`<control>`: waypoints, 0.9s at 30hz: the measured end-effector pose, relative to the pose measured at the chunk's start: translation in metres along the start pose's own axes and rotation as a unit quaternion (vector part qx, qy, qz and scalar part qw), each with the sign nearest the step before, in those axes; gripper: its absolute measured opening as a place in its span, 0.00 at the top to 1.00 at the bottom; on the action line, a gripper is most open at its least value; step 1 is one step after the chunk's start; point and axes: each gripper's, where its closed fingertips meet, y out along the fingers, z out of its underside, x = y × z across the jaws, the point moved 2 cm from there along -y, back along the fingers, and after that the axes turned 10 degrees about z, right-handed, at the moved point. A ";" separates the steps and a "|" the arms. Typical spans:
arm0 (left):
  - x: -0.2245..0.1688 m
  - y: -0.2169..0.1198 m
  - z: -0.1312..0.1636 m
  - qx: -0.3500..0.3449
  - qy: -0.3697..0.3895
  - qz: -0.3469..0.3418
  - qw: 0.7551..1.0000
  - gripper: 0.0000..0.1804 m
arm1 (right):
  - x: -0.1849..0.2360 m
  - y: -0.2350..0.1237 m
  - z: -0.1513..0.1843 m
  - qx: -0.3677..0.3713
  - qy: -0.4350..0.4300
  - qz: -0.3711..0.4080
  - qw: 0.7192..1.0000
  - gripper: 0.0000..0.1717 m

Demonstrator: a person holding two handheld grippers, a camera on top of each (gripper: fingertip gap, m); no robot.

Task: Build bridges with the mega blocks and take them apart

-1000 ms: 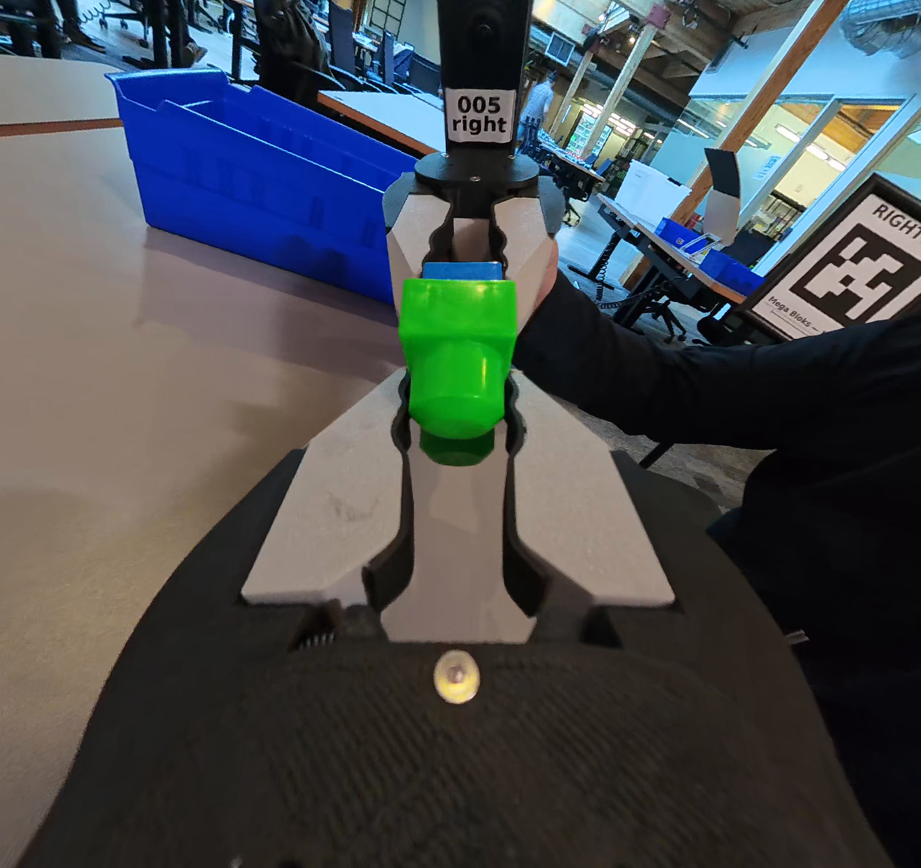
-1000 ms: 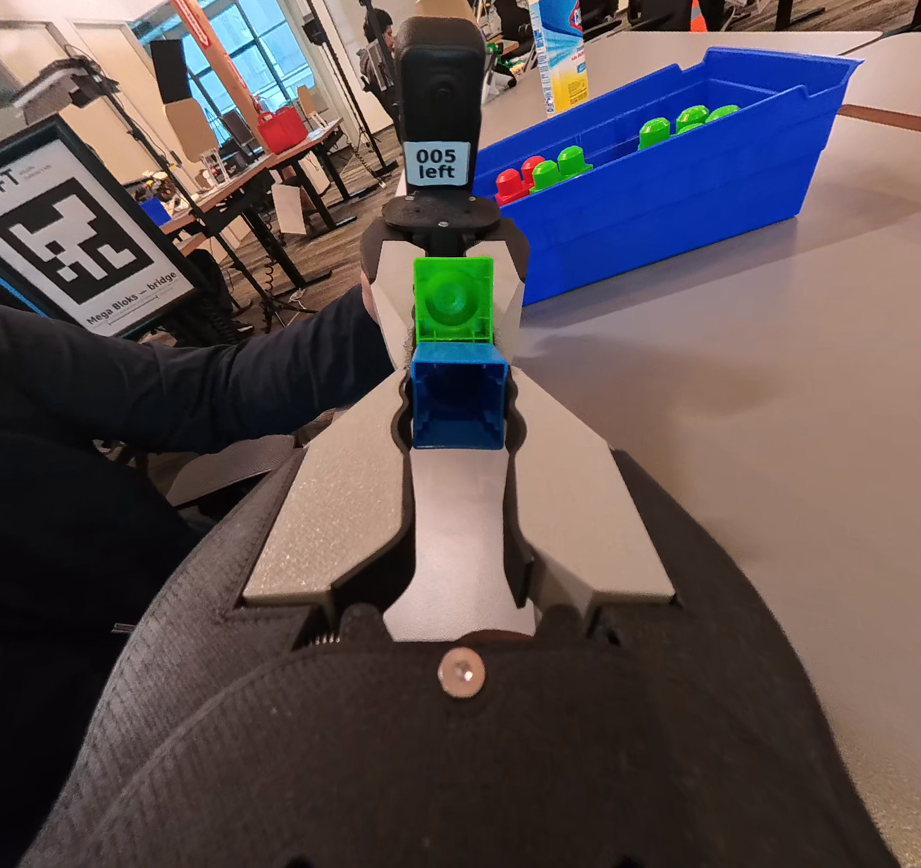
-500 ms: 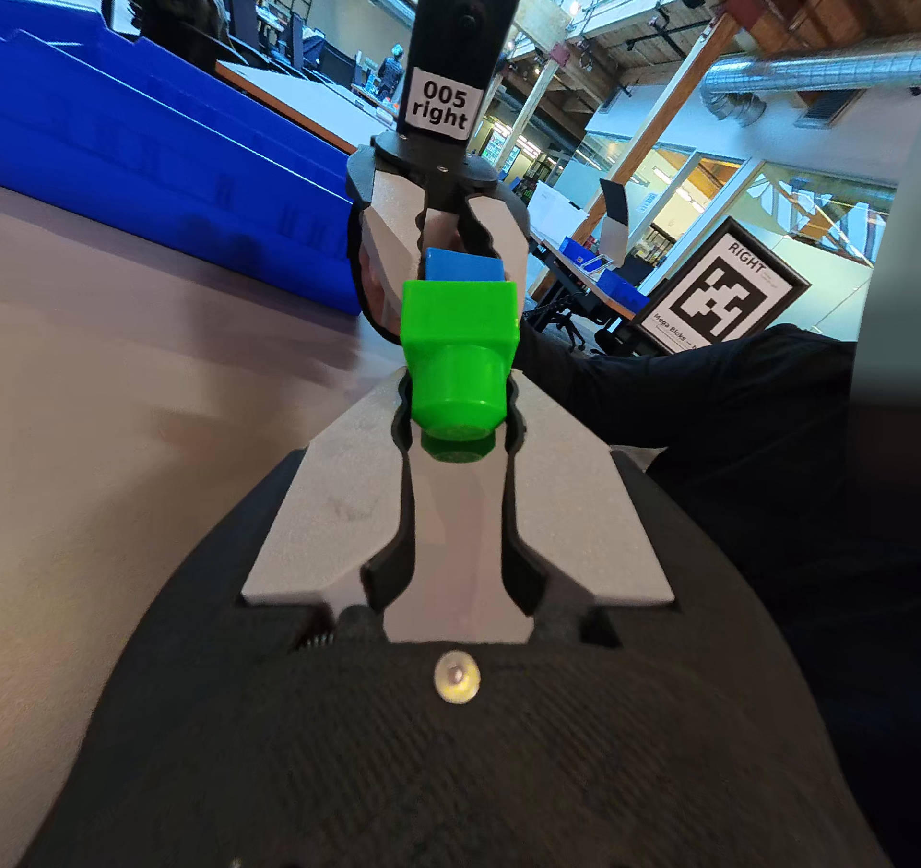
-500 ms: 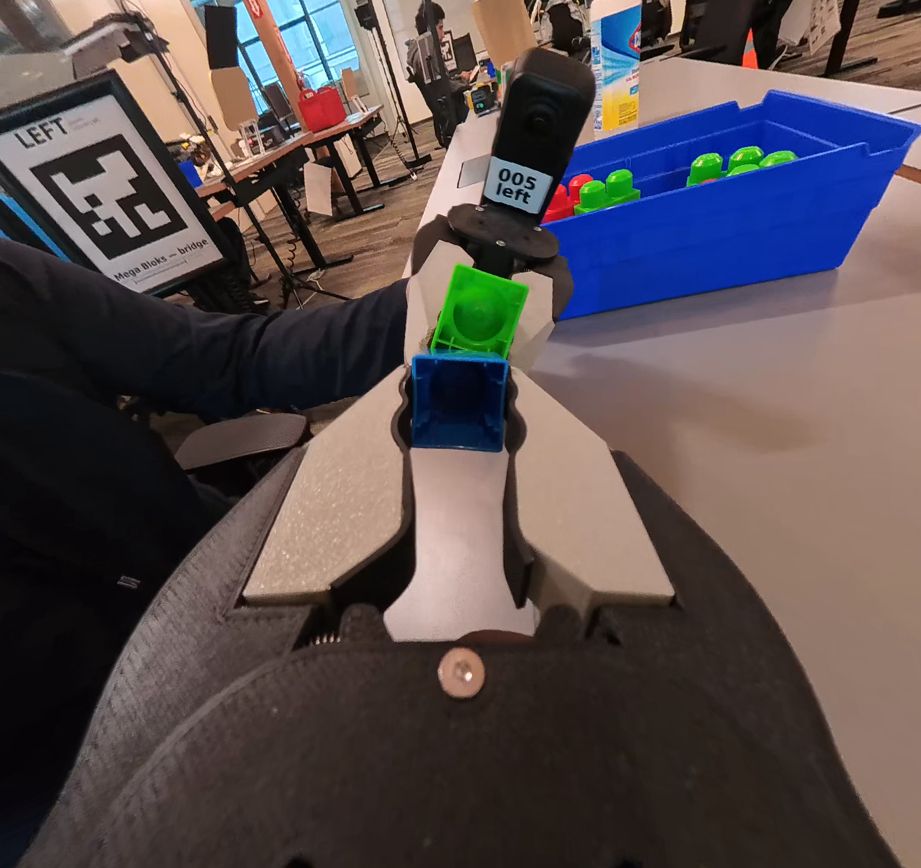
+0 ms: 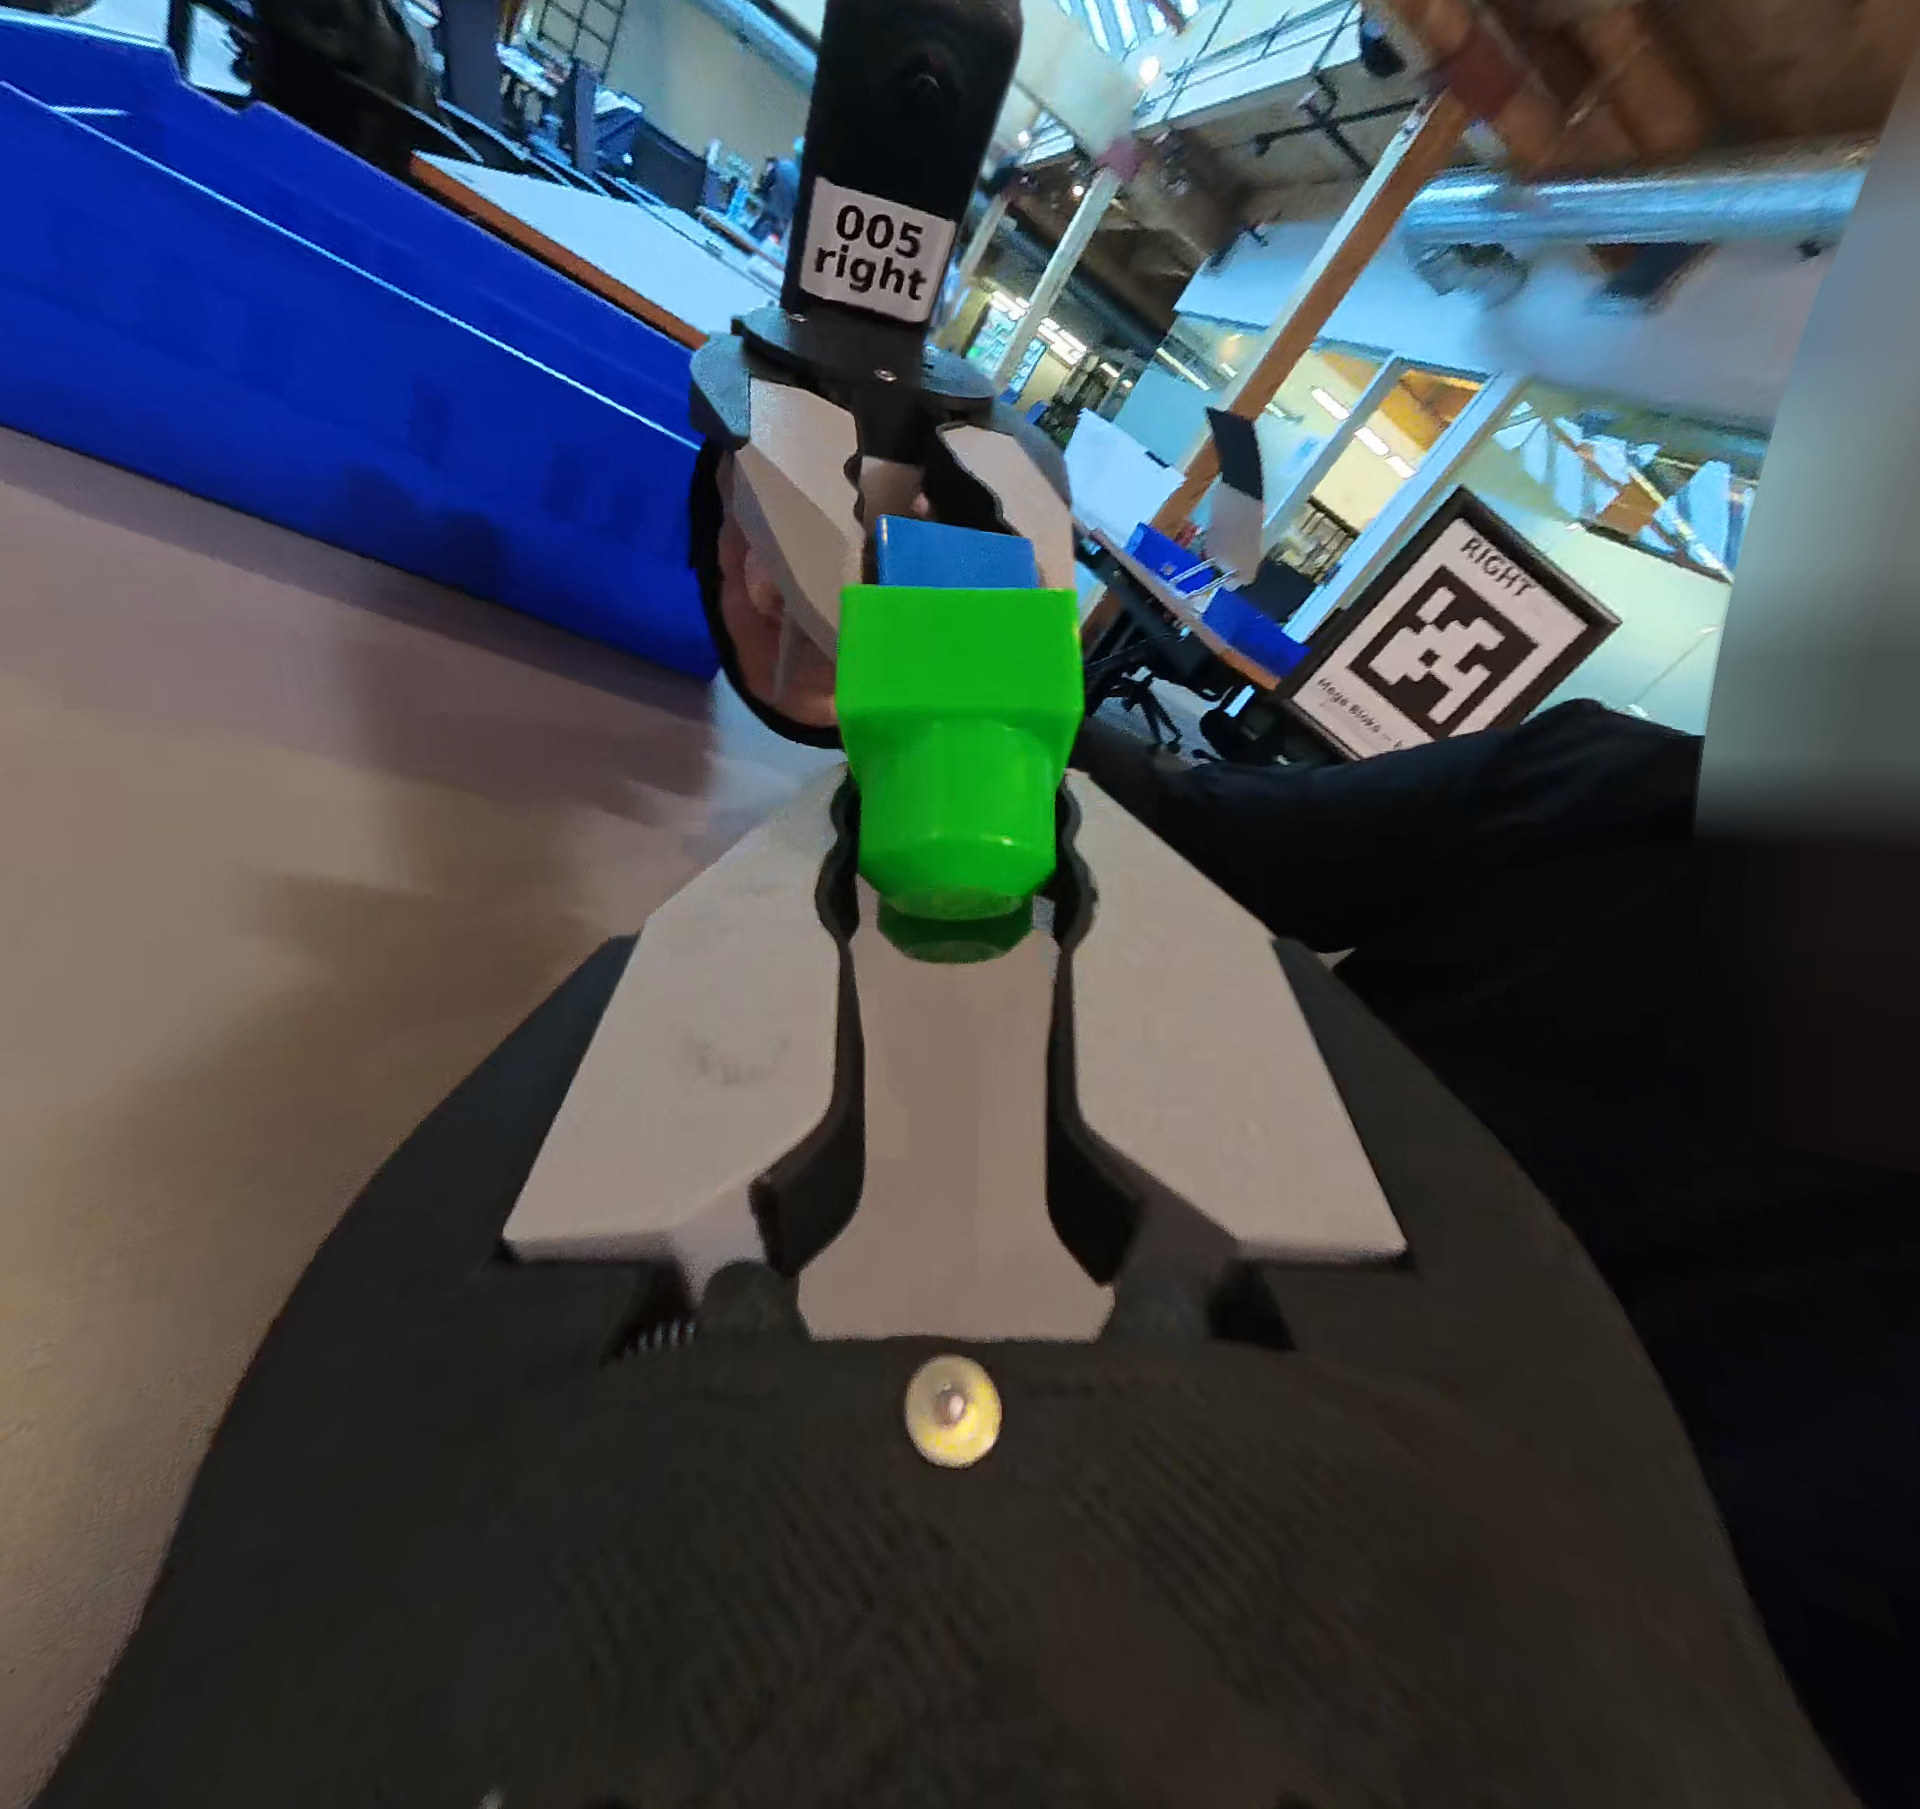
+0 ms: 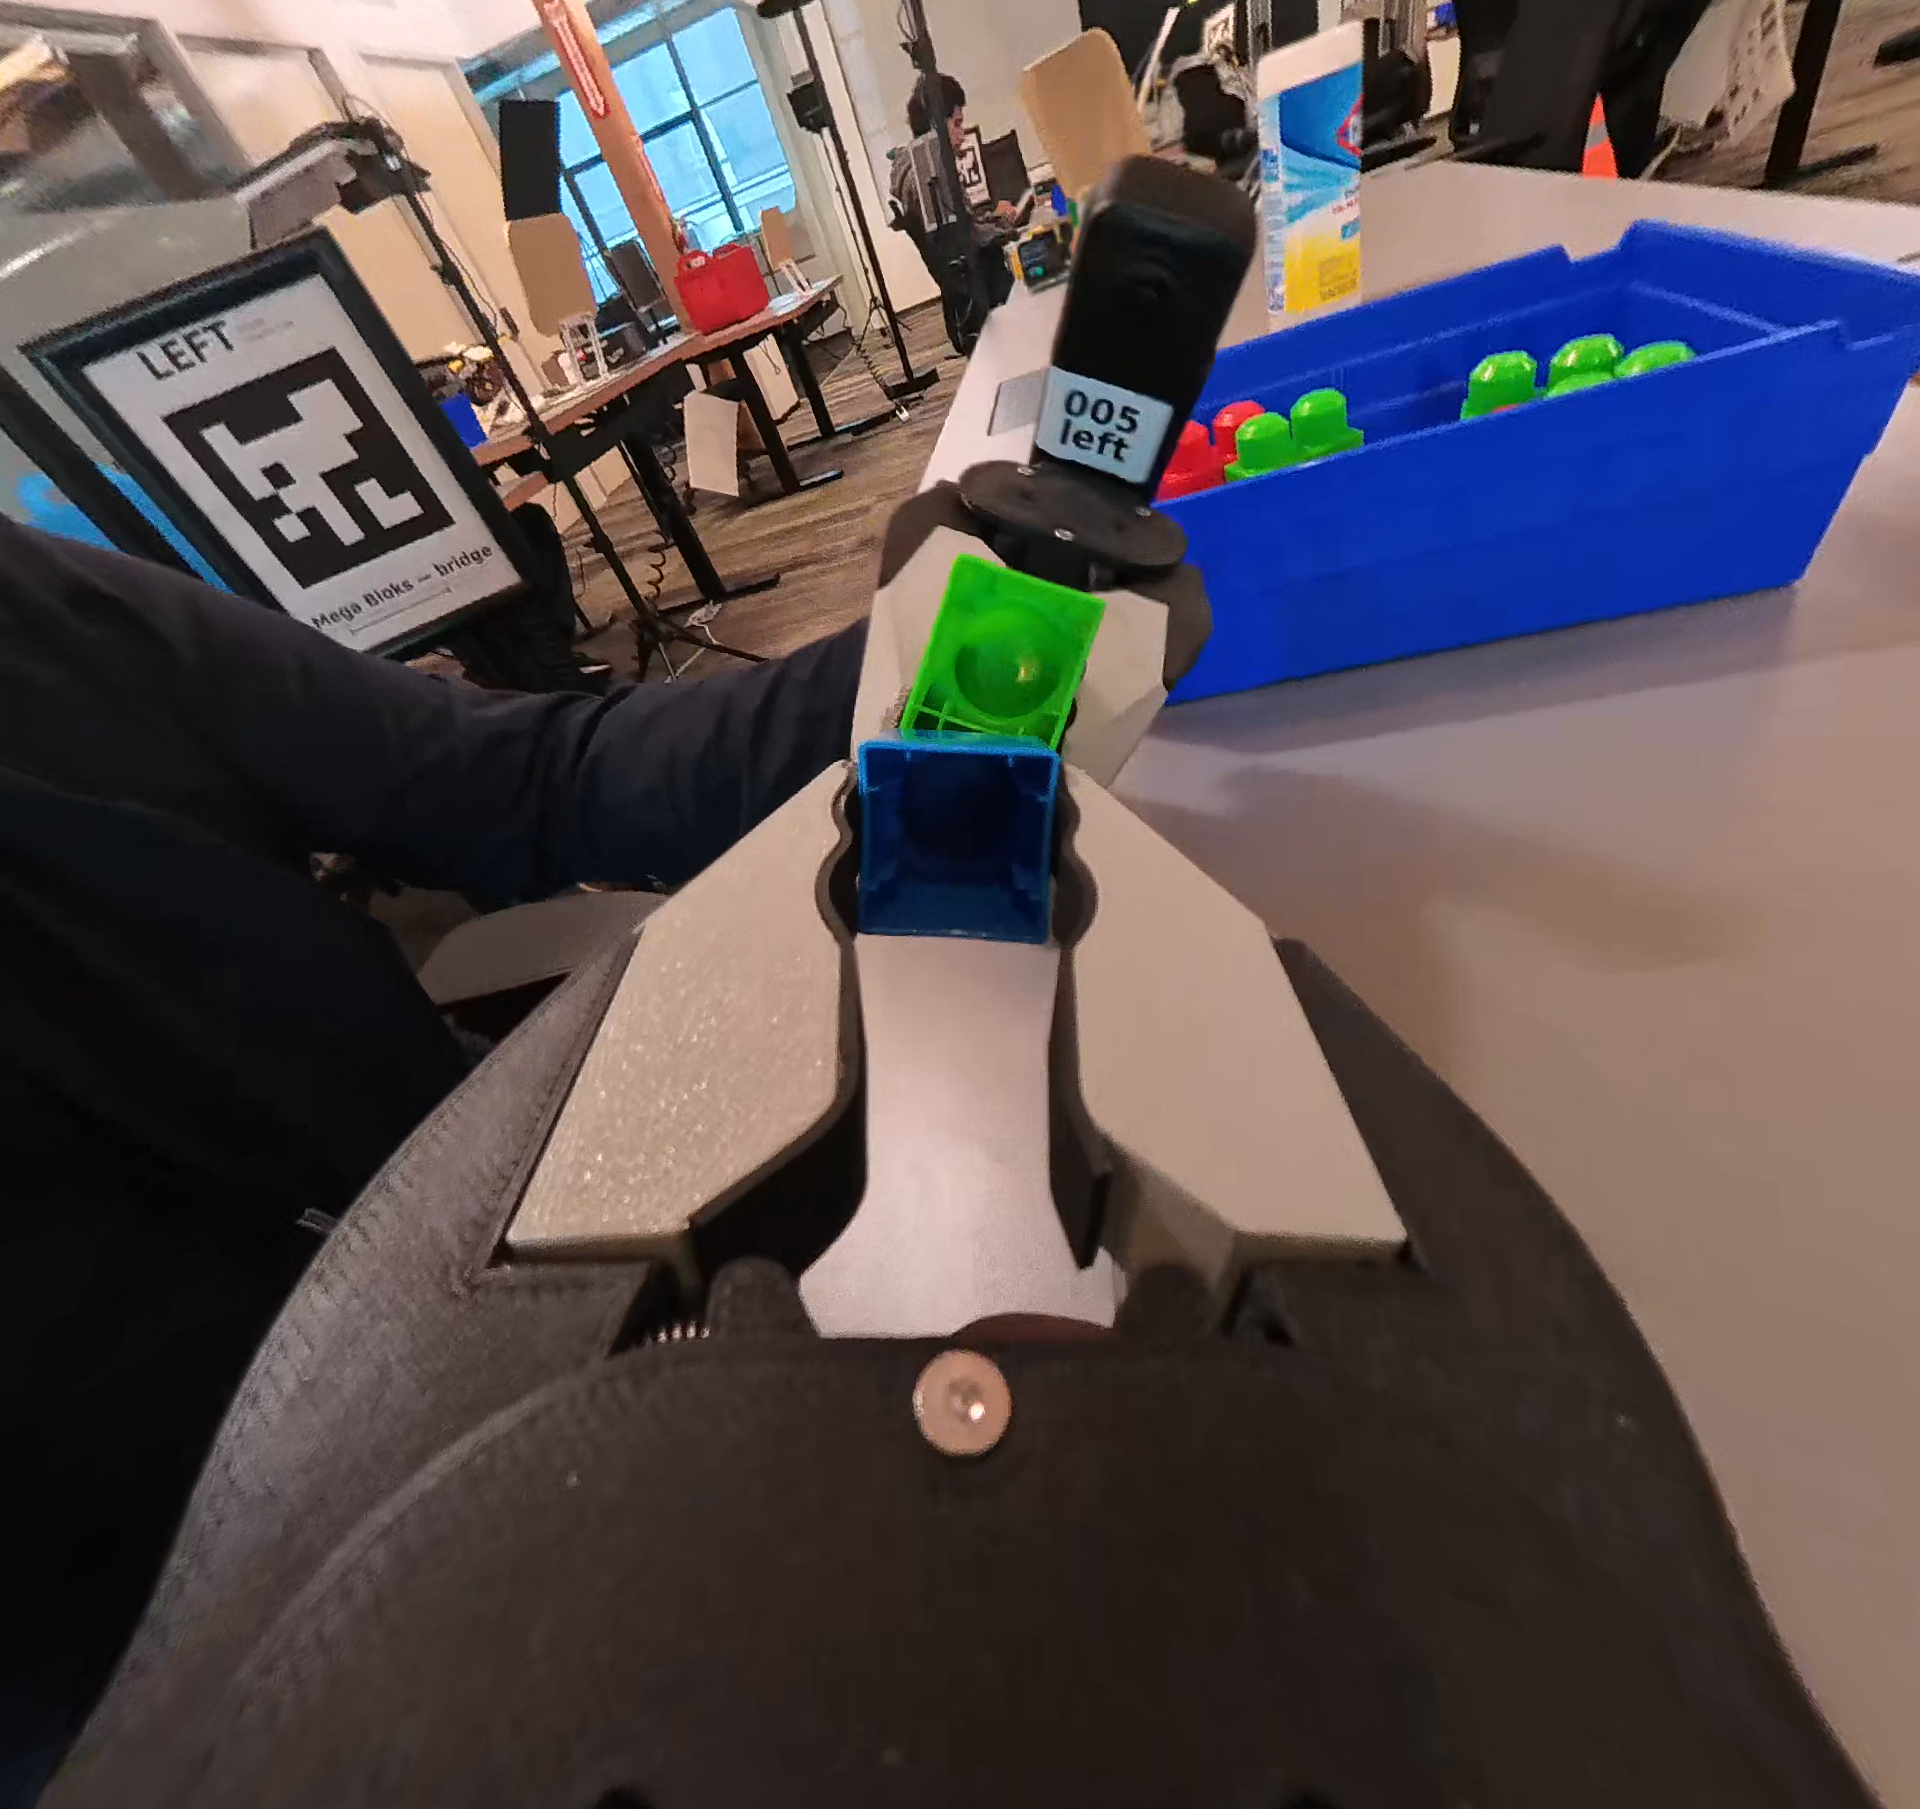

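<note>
Near the blue bin (image 6: pixel 1558 533) on the grey table (image 6: pixel 1558 928), the two grippers are facing each other in the air. The left gripper (image 5: pixel 956 834) is clamping a green block (image 5: pixel 956 710) by its stud, the right gripper (image 6: pixel 954 845) is squeezing a blue block (image 6: pixel 951 850), and the blocks are meeting just off the bin's near end. More green and red blocks (image 6: pixel 1288 440) are lying inside the bin.

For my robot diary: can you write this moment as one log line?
left gripper: grips green block | right gripper: grips blue block | blocks: apart | bin: more blocks
</note>
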 end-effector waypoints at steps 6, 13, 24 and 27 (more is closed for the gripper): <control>-0.012 0.005 0.001 -0.010 -0.029 0.064 0.998 0.81 | 0.016 -0.002 -0.004 -0.010 -0.066 -0.014 0.998 0.81; 0.012 -0.001 -0.002 0.036 0.094 -0.097 0.990 0.81 | -0.008 -0.003 0.002 0.008 -0.041 0.045 0.998 0.82; -0.016 0.000 -0.018 0.000 0.174 -0.062 0.983 0.81 | 0.008 -0.019 -0.023 -0.075 0.006 -0.035 0.997 0.82; -0.004 -0.007 -0.022 -0.004 0.189 -0.118 0.975 0.81 | 0.002 -0.024 -0.030 -0.099 -0.011 0.000 0.995 0.82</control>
